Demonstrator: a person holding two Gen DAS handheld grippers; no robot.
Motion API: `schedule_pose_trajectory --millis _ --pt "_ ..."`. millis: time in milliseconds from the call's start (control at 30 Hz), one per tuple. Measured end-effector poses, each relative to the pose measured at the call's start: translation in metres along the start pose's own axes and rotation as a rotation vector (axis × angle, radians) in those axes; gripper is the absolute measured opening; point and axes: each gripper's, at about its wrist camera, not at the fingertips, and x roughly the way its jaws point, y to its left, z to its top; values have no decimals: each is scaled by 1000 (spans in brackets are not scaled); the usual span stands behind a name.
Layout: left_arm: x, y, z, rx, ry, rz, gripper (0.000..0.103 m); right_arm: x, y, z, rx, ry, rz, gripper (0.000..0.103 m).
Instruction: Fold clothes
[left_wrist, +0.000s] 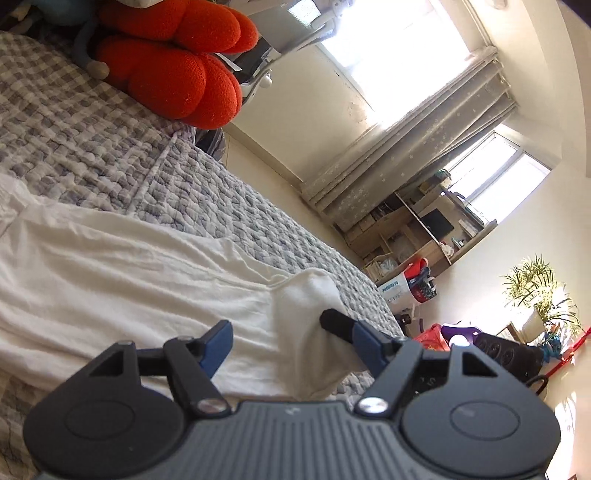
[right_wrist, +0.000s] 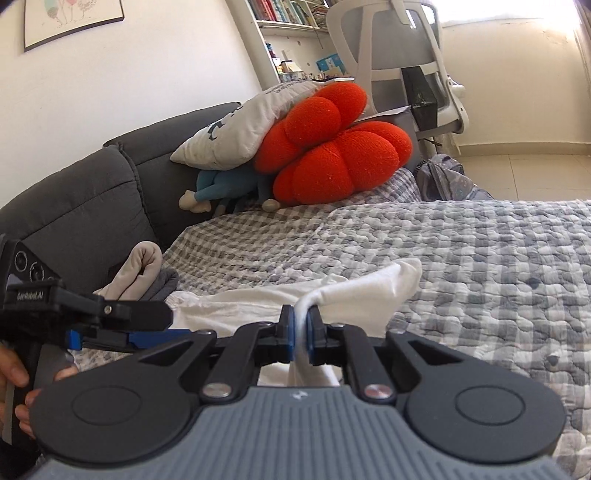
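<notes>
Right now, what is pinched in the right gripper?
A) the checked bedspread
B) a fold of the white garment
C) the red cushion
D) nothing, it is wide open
B: in the right wrist view the right gripper has its blue pads closed on a bunched fold of the white garment, which lies on the checked bedspread.

Garment: lies spread on the quilt, one fold of it between the pads of the right gripper. Left gripper: left of the right one, over the garment's near edge. Folded clothes: on the quilt behind the left gripper, against the sofa back. Cushion: at the quilt's far end, a pillow on top, a soft toy under it. Office chair: behind the cushion. Bookshelf: left of the chair.
</notes>
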Motion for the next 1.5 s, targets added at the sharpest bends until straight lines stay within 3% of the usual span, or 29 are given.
schedule_pose_trajectory --millis 233,333,567,600,667,733,800,900,933,967,1200,1500 --pt "26 -2 12 -33 42 -48 78 24 23 -13 -109 57 23 10" --pt "42 -4 17 -35 103 -71 81 30 29 -18 -144 77 39 10" --pt "71 -11 23 21 197 34 81 36 42 -26 -213 92 51 10" --pt "74 -11 23 14 197 53 80 36 44 -26 -220 93 55 10" --pt "78 -8 22 7 194 102 60 32 47 -28 -235 92 67 13" --pt "79 -5 20 0 185 129 27 26 48 -29 -237 89 86 14" --pt "72 -2 21 13 156 136 6 17 45 -28 -218 93 116 18" --pt "61 0 25 17 108 130 6 0 35 -24 -158 65 164 29" --pt "58 0 26 23 98 129 6 -4 31 -22 -137 50 159 39" --pt "55 0 27 30 87 128 6 -7 26 -20 -115 36 150 41" --pt "24 10 45 61 48 152 5 -10 3 -13 -4 12 105 41" --pt "-14 33 79 135 57 281 6 -9 3 -17 -10 34 128 41"
